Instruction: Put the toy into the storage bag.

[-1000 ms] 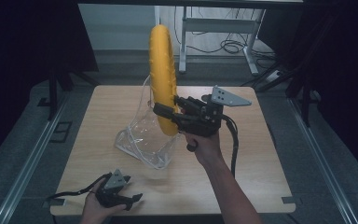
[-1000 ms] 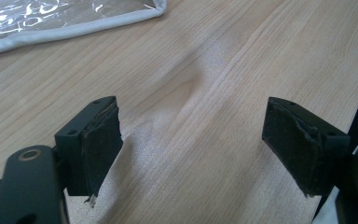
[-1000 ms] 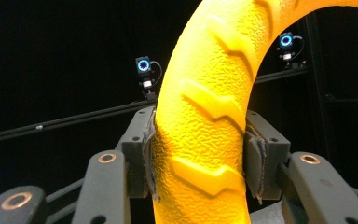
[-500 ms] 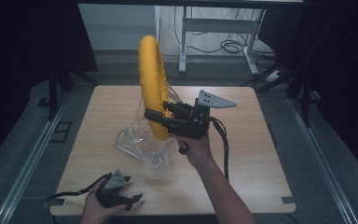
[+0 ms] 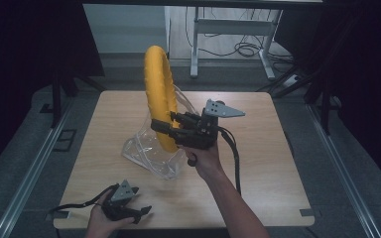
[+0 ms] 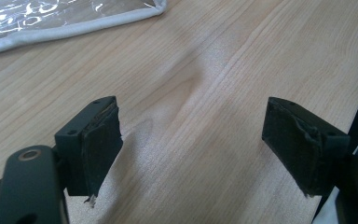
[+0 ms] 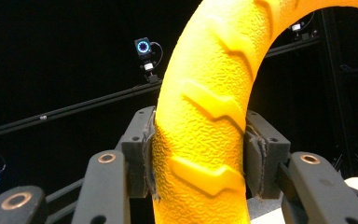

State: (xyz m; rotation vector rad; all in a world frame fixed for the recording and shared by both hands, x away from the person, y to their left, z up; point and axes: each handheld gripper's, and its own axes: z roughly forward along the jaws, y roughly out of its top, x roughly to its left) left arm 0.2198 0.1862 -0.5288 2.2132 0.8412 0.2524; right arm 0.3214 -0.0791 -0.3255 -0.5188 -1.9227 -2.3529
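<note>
Wooden counter (image 5: 258,148) beneath us: our right gripper (image 5: 164,130) clamps the upright yellow ring (image 5: 158,89), clear bag (image 5: 151,148) directly below it; left gripper (image 5: 141,212) rests apart, farther.

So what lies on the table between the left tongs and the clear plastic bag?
Only bare wooden table lies between left tongs and clear plastic bag, in the high view.

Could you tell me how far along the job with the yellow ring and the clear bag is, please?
Done: the right claw is shut on the ring. In hand: the ring is held upright, its lower end at the bag. Left: whether it is going in or coming out is unclear. The left claw is open over the table.
</note>
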